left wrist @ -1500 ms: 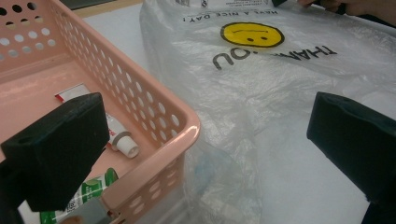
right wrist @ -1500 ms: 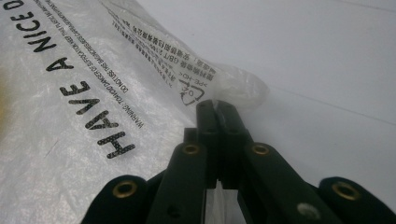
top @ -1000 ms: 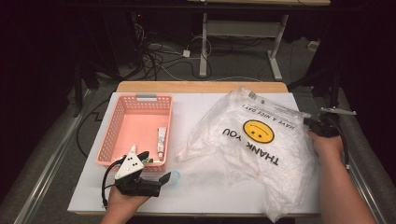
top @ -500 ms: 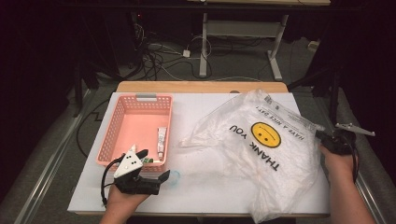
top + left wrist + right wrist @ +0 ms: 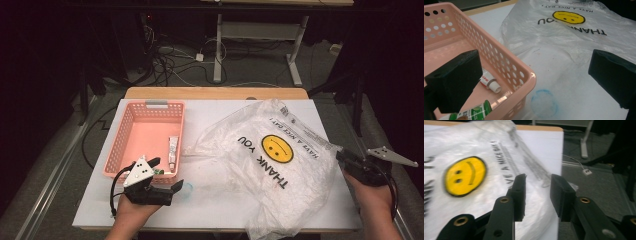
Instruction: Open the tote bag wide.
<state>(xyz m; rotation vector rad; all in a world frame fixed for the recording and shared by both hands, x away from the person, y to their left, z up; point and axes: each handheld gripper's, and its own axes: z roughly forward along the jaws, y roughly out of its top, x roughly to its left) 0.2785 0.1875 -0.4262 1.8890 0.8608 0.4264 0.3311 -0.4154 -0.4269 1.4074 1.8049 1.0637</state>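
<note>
Leftmost, the left gripper [image 5: 165,186] rests by the near corner of the pink basket [image 5: 131,134], jaws wide apart and holding nothing. Its own view shows a white tube [image 5: 489,82] and a green-capped one [image 5: 475,112] inside the basket, and a blue ring stain [image 5: 544,103] on the table. Farther right lies the plastic bag [image 5: 272,167]. At its right edge, the right gripper [image 5: 537,195] has just been opening; its jaws stand part open, with the bag's edge between them but not pinched.

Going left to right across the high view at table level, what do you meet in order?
Pink basket → small tube lying inside the basket along its right wall → plastic bag → yellow smiley face printed on the bag → right gripper at the bag's right edge.
</note>
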